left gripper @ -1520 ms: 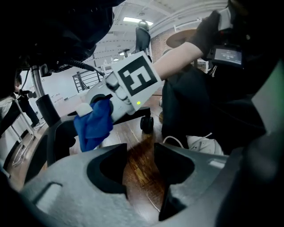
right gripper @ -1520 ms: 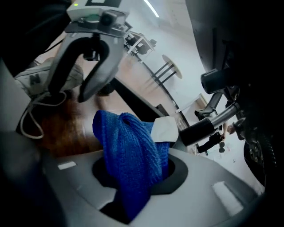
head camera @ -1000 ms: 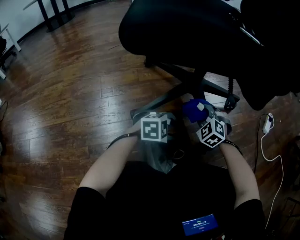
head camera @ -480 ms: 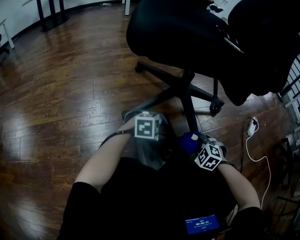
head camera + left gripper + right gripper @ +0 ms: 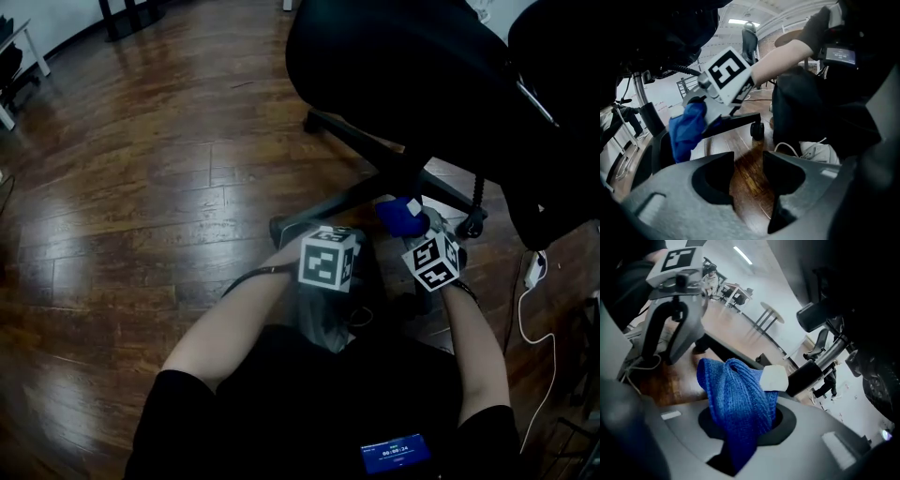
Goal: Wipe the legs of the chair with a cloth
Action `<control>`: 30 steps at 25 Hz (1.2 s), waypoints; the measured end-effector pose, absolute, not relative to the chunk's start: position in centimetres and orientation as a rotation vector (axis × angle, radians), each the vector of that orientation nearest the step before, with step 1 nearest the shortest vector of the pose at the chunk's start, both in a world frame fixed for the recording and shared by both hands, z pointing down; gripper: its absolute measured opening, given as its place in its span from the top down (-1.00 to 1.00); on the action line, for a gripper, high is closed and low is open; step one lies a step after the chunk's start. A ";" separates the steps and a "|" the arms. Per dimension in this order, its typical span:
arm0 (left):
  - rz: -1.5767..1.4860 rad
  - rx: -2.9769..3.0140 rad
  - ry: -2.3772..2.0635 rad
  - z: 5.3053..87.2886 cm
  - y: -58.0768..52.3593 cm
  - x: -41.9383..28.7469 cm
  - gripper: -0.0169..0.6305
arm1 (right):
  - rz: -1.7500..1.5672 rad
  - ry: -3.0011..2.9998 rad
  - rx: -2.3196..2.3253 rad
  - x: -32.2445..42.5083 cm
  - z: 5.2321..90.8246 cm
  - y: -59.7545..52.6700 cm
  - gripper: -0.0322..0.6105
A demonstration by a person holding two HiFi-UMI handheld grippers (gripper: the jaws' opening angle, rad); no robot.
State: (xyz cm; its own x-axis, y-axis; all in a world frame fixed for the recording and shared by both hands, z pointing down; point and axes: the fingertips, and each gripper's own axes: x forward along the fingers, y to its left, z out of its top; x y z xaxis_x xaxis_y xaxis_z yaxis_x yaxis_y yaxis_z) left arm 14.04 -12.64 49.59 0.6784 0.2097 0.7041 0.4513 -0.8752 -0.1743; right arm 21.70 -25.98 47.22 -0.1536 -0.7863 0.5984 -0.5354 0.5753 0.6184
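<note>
Wood floor (image 5: 141, 187) takes most of the head view, wide and bare to the left and ahead. Black office chair (image 5: 403, 75) overhangs the top right, its seat blocking the space above the base. Chair legs (image 5: 328, 208) spread low from the column. One runs left to a caster (image 5: 279, 230), another right to a caster (image 5: 472, 225). Person's forearms and dark clothing fill the bottom edge.

Right gripper (image 5: 740, 427) is clenched on a blue cloth (image 5: 736, 399), which bulges up from the jaws with a white tag (image 5: 774, 378) on top. In the head view the cloth sits at the chair's base just beside the column, under the seat edge. Contact with a leg cannot be told. Left gripper (image 5: 748, 171) is released: jaws a narrow gap apart, only floor between them, held just left of the right one.

Only the left gripper view shows a white shoe (image 5: 818, 152) and a leg's caster from floor level. Only the right gripper view shows the shiny column (image 5: 820, 366) side-on and a round table (image 5: 768, 310) far off. Only the head view shows a white cable (image 5: 536, 272) on the floor at the right edge, table legs (image 5: 131, 14) top left and a small lit screen (image 5: 394, 455) at the bottom.
</note>
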 end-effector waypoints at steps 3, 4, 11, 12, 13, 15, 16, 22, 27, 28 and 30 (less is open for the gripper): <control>-1.022 -2.551 -0.531 49.9 -12.6 14.1 0.37 | -0.333 -1.844 1.174 21.8 46.0 -28.3 0.62; -1.030 -2.550 -0.528 50.0 -12.8 13.9 0.37 | -0.343 -1.837 1.176 21.6 46.0 -28.3 0.62; -1.076 -2.525 -0.519 50.4 -12.5 13.1 0.37 | -0.262 -1.840 0.995 21.4 49.0 -20.3 0.63; -1.083 -2.518 -0.521 50.4 -12.4 13.0 0.37 | -0.245 -1.841 0.960 21.5 49.6 -18.4 0.63; -1.093 -2.512 -0.520 50.4 -12.4 12.9 0.37 | -0.228 -1.839 0.921 21.6 50.3 -16.5 0.63; -1.123 -2.505 -0.505 50.5 -12.4 12.4 0.37 | -0.173 -1.833 0.841 21.8 51.5 -12.6 0.63; -1.136 -2.505 -0.495 50.4 -12.4 12.2 0.37 | -0.143 -1.831 0.806 21.9 52.0 -10.8 0.63; -1.135 -2.505 -0.472 49.7 -12.2 12.3 0.37 | -0.116 -1.802 0.771 22.5 52.6 -8.2 0.63; -1.099 -2.531 -0.478 49.8 -12.7 12.7 0.37 | -0.183 -1.804 0.911 22.1 50.9 -15.0 0.63; -1.092 -2.540 -0.484 49.8 -12.8 12.9 0.37 | -0.203 -1.795 0.955 22.0 50.4 -16.9 0.63; -1.064 -2.567 -0.494 49.9 -12.9 13.2 0.37 | -0.242 -1.775 1.033 21.8 49.5 -20.6 0.63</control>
State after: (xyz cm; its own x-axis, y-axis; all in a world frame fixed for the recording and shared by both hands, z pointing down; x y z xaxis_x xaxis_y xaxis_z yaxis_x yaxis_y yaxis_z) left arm 13.21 -12.92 49.85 0.6631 0.1916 0.7236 0.4285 -0.8898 -0.1570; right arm 21.83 -20.62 49.48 -0.1081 -0.7360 0.6683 -0.5306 0.6113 0.5873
